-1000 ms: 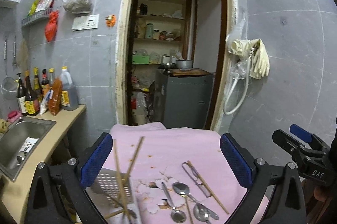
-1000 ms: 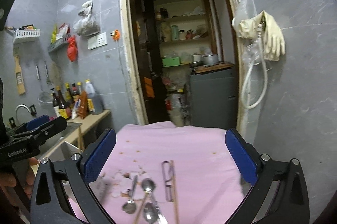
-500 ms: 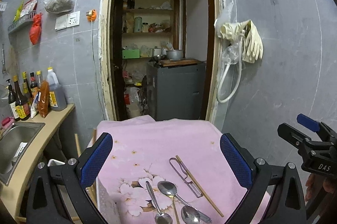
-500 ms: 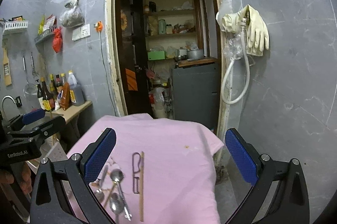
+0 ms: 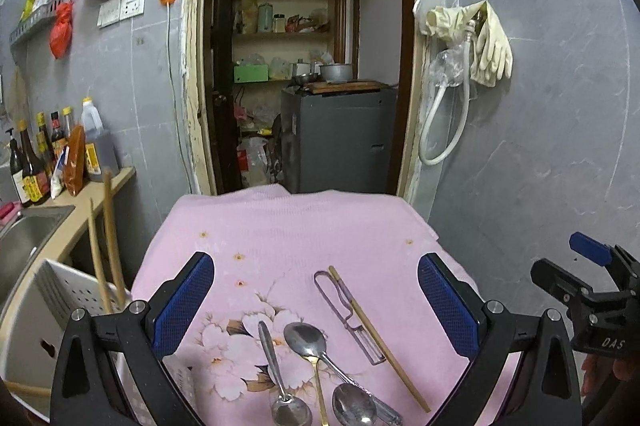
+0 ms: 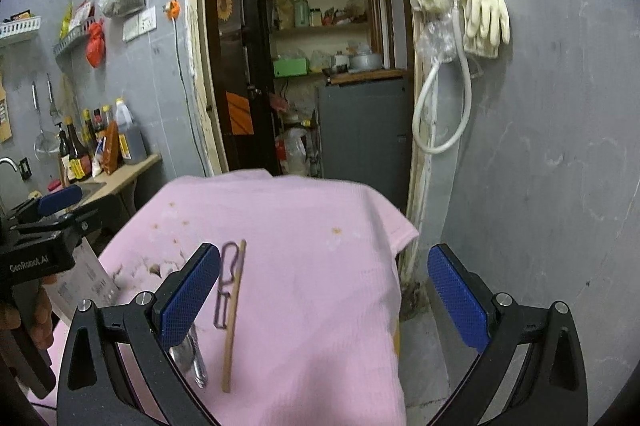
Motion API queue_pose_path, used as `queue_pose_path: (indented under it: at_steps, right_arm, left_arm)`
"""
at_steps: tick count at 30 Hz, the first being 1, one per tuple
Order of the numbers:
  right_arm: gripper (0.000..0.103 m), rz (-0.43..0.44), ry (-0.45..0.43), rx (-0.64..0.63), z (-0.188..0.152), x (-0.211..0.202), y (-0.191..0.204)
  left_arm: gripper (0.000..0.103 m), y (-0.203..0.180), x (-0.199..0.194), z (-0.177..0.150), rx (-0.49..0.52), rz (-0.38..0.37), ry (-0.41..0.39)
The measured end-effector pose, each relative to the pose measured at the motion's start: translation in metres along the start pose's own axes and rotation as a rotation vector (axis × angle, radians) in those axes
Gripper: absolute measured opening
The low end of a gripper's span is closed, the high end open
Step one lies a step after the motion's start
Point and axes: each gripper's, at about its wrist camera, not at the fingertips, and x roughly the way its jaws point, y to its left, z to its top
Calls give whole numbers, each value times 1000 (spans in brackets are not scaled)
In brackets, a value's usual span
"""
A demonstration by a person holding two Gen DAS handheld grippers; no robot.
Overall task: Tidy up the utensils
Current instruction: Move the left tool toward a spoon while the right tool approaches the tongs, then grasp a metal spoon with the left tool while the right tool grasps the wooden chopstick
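Note:
A pink flowered cloth (image 5: 288, 226) covers the table. On it lie a metal peeler (image 5: 346, 310), one wooden chopstick (image 5: 380, 338) and three spoons (image 5: 306, 340) near the front edge. My left gripper (image 5: 316, 302) hovers open above them, nothing between its blue pads. At the left stands a white perforated basket (image 5: 48, 306) with two chopsticks (image 5: 110, 238) upright in it. My right gripper (image 6: 322, 296) is open over the cloth's right half, with the peeler (image 6: 226, 286) and chopstick (image 6: 234, 318) beside its left finger. Each gripper shows in the other's view: right gripper (image 5: 568, 266), left gripper (image 6: 56, 211).
A sink (image 5: 20, 242) and a wooden counter with sauce bottles (image 5: 44, 153) lie to the left. Behind the table is a doorway with a grey cabinet (image 5: 340, 137). Rubber gloves (image 5: 484, 41) and a hose hang on the right wall. The cloth drops off at the right edge (image 6: 400, 238).
The left view has swung from over the basket to over the spoons and peeler. The right gripper has shifted right, toward the table's right edge. Both stayed open.

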Motion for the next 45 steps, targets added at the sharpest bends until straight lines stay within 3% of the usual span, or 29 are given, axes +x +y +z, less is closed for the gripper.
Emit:
queue_pose_path:
  at_steps: [13, 23, 34, 42, 45]
  right_arm:
    - [102, 30, 120, -15, -42, 35, -10]
    - [100, 134, 183, -24, -51, 76, -10]
    - [60, 299, 244, -65, -45, 137, 22]
    - [39, 444, 341, -105, -48, 174, 48]
    - [38, 473, 374, -102, -50, 185, 52]
  left_arm:
    - [102, -1, 40, -44, -47, -23, 140]
    - [82, 8, 81, -63, -115, -18, 238]
    - [61, 16, 113, -82, -189, 0, 333]
    - [58, 21, 123, -89, -217, -16, 371]
    - [52, 24, 124, -88, -233, -20, 369]
